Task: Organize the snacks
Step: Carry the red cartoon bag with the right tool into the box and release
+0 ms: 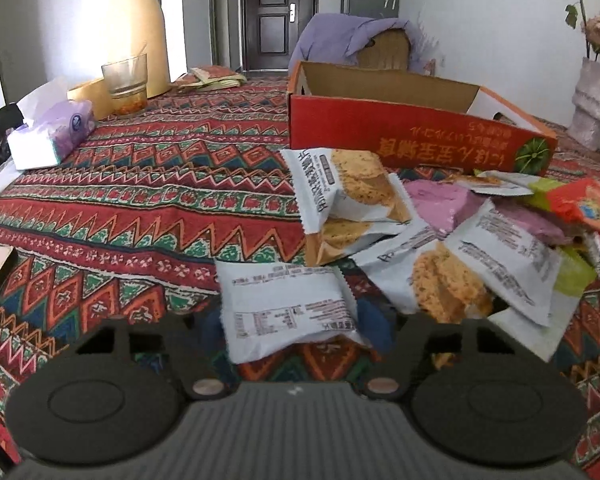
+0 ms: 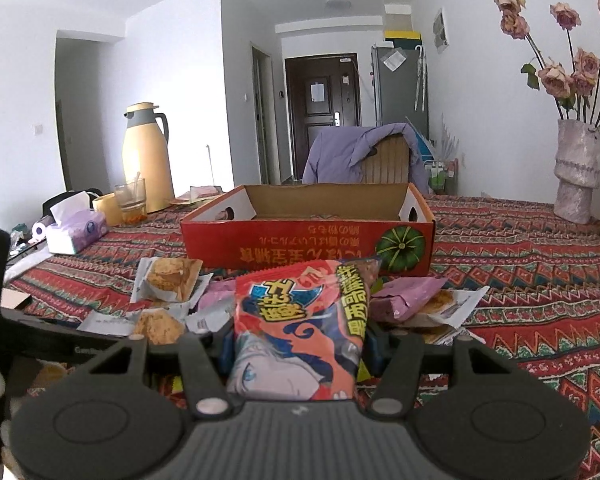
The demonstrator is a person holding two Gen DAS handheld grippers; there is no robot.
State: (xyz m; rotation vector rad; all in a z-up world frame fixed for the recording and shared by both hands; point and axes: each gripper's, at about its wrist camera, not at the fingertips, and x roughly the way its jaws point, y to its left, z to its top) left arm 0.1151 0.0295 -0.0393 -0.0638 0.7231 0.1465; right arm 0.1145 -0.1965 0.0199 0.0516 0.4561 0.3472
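White snack pkt (image 1: pixel 288 312) pinched in left gripper (image 1: pixel 290 320); right gripper (image 2: pixel 296 344) clamps red-orange pkt (image 2: pixel 300 328). Red box (image 2: pixel 308 236) at 12 o'clock, open-topped.

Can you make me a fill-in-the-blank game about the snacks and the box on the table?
1. The right gripper is holding a snack packet that is mostly ____ in colour.
2. The cardboard box has a green ____ printed on its front.
3. The white packet between the left gripper's fingers shows its printed ____ side, not the picture side.
4. Beside the yellow thermos stands a drinking ____.

Missing words: red; pumpkin; back; glass
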